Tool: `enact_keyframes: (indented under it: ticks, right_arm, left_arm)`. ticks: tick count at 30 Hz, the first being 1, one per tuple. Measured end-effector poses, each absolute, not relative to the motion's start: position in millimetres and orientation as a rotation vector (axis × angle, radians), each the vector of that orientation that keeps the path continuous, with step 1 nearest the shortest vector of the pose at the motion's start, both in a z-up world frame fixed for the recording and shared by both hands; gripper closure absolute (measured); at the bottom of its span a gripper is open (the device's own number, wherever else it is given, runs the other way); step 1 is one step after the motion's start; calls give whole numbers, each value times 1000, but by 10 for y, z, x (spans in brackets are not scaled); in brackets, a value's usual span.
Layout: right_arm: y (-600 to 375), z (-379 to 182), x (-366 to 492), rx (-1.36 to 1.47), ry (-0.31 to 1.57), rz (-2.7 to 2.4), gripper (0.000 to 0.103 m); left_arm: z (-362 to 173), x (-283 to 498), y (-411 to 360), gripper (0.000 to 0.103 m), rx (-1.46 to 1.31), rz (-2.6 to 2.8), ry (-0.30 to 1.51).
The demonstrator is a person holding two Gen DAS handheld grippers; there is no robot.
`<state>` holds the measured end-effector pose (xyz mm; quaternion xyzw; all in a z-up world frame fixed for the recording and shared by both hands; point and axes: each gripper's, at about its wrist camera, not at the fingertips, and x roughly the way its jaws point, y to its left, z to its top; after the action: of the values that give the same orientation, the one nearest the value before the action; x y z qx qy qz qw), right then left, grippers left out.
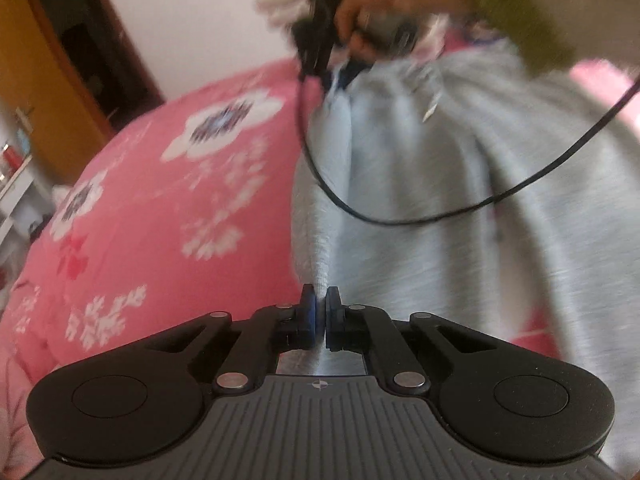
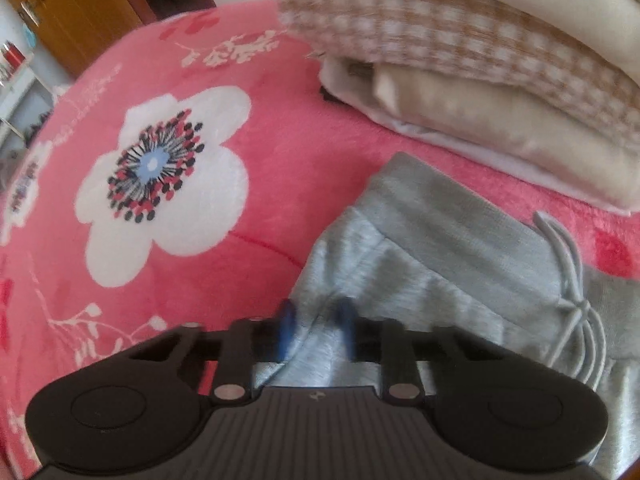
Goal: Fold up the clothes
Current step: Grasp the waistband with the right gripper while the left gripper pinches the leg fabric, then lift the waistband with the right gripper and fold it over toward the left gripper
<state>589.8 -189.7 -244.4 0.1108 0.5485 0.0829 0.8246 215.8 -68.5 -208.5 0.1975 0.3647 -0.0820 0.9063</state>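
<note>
- In the left wrist view, to the left of the fingers, the pink floral blanket (image 1: 160, 200) spreads away toward a brown wooden door (image 1: 60, 92) at the far left.
- The left gripper (image 1: 320, 322) has its blue-padded fingers (image 1: 309, 320) drawn nearly together, pinching a narrow ridge of the grey sweatpants (image 1: 420, 200) between them.
- From that pinch the grey cloth runs straight ahead of the fingertips and fans out to the right; its long axis points away from the fingers toward the far upper centre.
- At that far end, ahead and slightly right of the fingers, the person's right hand (image 1: 360, 16) holds the right gripper (image 1: 316, 40), blurred; its fingers meet the cloth's far edge.
- A black cable (image 1: 400, 220) loops from that gripper across the grey cloth to the right edge.
- In the right wrist view, the blanket with a large white flower (image 2: 160, 176) lies left of the fingers.
- The right gripper (image 2: 316, 332) has its blue fingers (image 2: 286, 332) apart, blurred, with a fold of grey cloth sitting between them; whether they press it I cannot tell.
- Ahead and right of the fingers lies the ribbed waistband (image 2: 448, 208), slanting from upper left to lower right, with the drawstring (image 2: 572, 300) tied at its right end.
- Beyond, upper right, sits a stack of folded fabrics (image 2: 480, 80), checked brown over cream.
</note>
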Motion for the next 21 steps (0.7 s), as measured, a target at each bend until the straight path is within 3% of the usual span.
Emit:
enact_keyframes:
  ticks: [13,21]
  right_arm:
    - [-3366,-1761,4484,605,811,451,92]
    - [-4350,-2152,3946,755,751,367,92]
  left_arm:
    - [-1771,1488,-1089,101,227,-449,648]
    - [-1986,1480,-1502,101,201,-545,759]
